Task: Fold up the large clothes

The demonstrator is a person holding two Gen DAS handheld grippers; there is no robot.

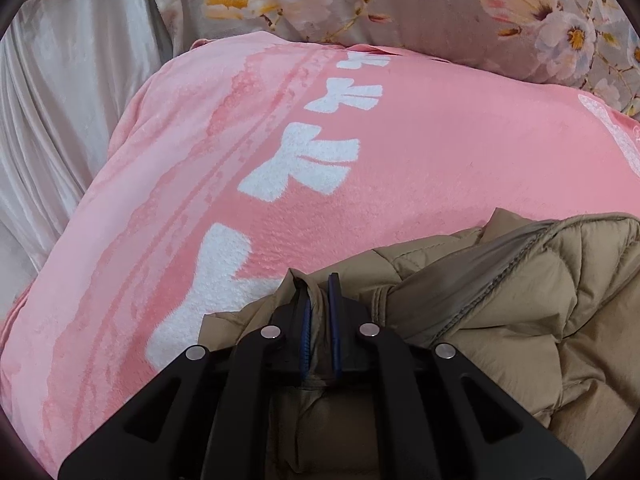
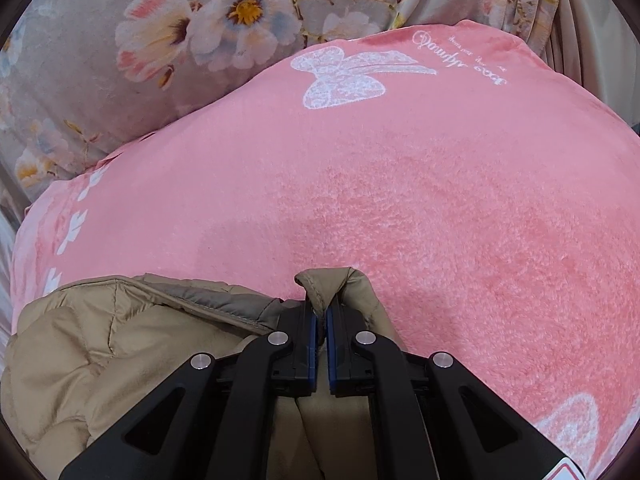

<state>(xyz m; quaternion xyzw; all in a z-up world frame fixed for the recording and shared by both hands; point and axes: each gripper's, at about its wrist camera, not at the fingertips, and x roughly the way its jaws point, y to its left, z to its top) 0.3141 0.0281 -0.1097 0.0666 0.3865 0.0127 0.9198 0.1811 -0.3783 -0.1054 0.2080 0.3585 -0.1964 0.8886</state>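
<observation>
A tan quilted puffer jacket (image 1: 520,300) lies bunched at the near edge of a pink fleece blanket (image 1: 440,140). My left gripper (image 1: 319,292) is shut on a fold of the jacket's edge, which sticks up between its blue pads. In the right wrist view the jacket (image 2: 120,352) fills the lower left, on the same pink blanket (image 2: 400,180). My right gripper (image 2: 321,312) is shut on another tan fold of the jacket, which pokes out past its fingertips.
A grey floral quilt (image 1: 400,0) is heaped behind the blanket; it also shows in the right wrist view (image 2: 120,40). A pale satin sheet (image 1: 60,100) hangs at the far left.
</observation>
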